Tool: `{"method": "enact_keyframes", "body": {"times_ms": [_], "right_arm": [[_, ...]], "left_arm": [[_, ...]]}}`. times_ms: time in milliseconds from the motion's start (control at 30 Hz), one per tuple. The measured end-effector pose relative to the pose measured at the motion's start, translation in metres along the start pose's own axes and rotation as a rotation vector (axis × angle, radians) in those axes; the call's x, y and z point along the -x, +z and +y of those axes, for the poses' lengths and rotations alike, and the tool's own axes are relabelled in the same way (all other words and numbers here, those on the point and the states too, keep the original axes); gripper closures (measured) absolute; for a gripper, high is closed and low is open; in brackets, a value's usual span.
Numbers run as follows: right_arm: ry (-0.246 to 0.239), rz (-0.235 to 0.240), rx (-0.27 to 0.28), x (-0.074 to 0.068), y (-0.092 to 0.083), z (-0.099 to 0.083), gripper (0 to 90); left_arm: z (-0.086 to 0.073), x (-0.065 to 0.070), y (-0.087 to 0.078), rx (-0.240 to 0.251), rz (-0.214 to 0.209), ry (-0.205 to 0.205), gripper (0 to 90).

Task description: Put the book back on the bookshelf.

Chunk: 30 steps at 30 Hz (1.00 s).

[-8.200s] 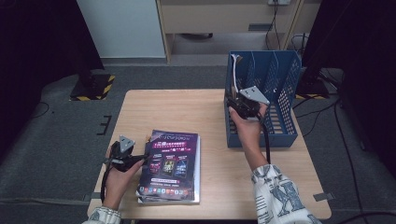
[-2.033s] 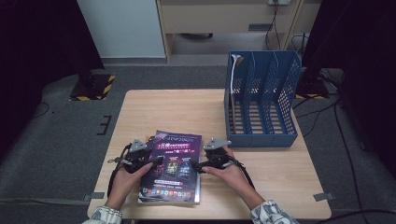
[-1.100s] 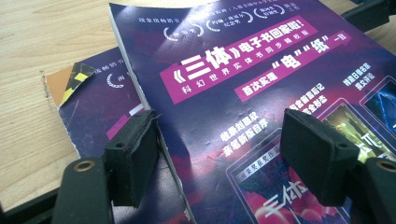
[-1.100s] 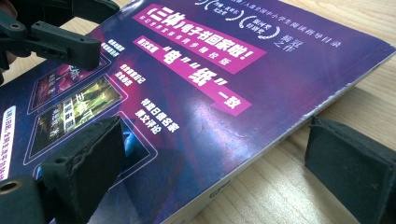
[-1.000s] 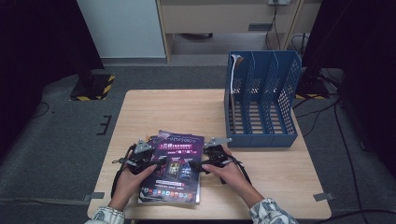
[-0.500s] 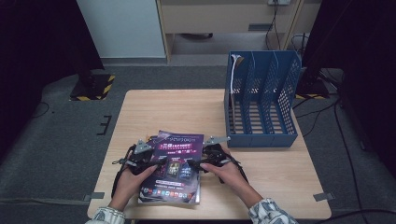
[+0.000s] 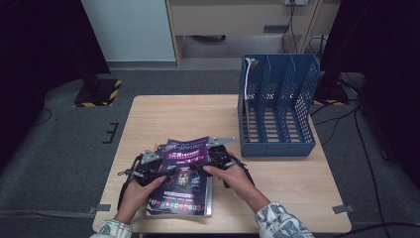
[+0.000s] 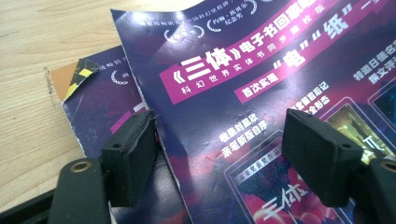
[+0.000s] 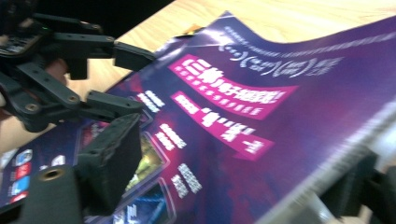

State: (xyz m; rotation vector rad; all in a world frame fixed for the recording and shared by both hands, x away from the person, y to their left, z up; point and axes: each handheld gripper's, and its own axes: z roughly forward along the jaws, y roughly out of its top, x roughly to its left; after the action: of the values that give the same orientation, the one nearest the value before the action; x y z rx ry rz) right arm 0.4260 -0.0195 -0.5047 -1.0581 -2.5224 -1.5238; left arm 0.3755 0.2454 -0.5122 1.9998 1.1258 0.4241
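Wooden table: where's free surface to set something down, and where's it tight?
Free: the wooden table's far-left stretch, beyond the purple magazine stack and left of the blue slotted file rack; also the near-right corner below the rack. Crowded: front centre, where the left gripper and right gripper work the top magazine.

A blue file rack (image 7: 277,111) stands upright at the right rear of a light wooden table (image 7: 168,116).

overhead plus two close cameras (sharing magazine (image 7: 184,163)).

Purple magazine (image 7: 184,150), top edge lifted
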Motion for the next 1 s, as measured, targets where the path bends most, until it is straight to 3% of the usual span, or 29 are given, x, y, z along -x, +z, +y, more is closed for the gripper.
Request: {"method": "enact_keyframes", "body": {"times_ms": [233,400,633,1000], "right_arm": [[-0.021,-0.003,-0.023,-0.006,0.009,0.006,18.4],[0.006,0.024,-0.043,-0.004,0.012,0.010,18.4],[0.005,0.018,-0.062,-0.009,0.021,0.017,14.0],[0.046,0.000,-0.076,-0.008,0.028,0.019,13.7]], "left_arm": [[0.000,0.001,0.000,0.001,0.004,-0.002,25.5],[0.000,0.000,0.000,0.000,0.002,-0.002,25.3],[0.000,0.002,0.001,-0.001,0.006,-0.002,23.4],[0.000,0.002,0.001,-0.003,0.007,-0.002,22.5]]}}
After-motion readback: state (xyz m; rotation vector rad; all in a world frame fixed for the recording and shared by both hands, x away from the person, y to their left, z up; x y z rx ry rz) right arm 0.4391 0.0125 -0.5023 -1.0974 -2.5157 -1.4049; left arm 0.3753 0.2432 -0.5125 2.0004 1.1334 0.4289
